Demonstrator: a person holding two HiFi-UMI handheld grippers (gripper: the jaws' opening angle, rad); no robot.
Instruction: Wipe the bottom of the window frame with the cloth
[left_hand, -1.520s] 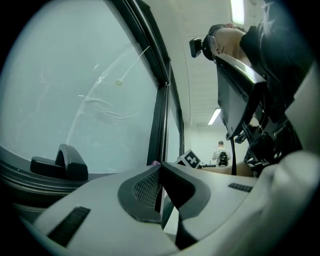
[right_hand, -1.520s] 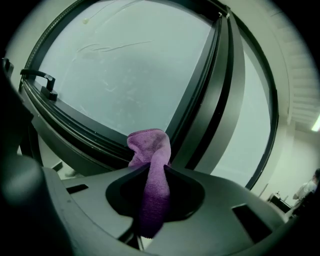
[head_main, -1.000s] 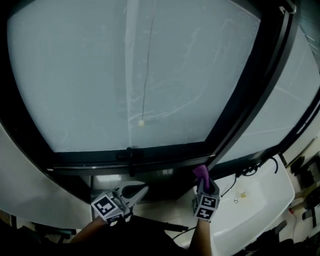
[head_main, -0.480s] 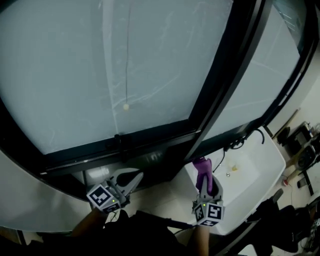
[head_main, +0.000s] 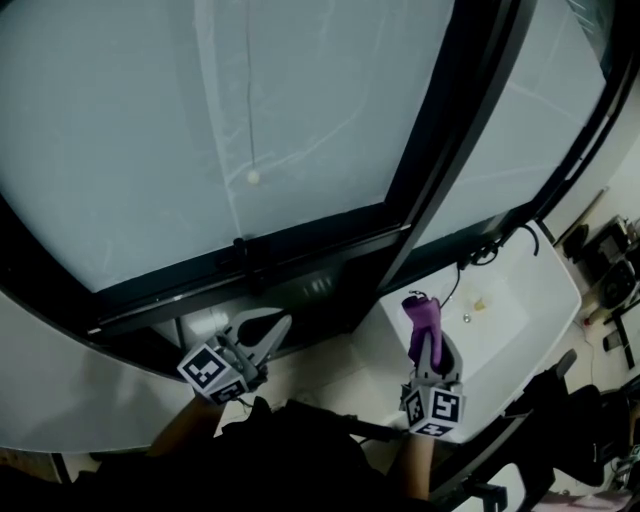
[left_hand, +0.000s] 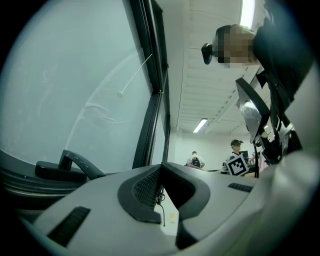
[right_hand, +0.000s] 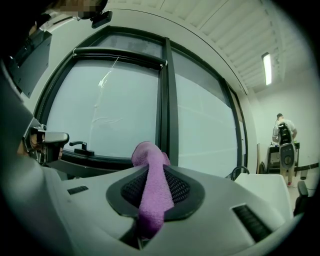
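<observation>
The right gripper (head_main: 428, 342) is clamped on the purple cloth (right_hand: 152, 185), well apart from the window frame's bottom rail (head_main: 330, 240). The left gripper (head_main: 278, 328) is closed and empty. Wiping seems not yet begun.

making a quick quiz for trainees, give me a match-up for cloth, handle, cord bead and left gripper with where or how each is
1 cloth
2 handle
3 cord bead
4 left gripper

a black, on the bottom frame
b empty, jaws together
c purple, clamped in the right gripper
d white, hanging before the glass

Pairs: 1-c, 2-a, 3-d, 4-b
</observation>
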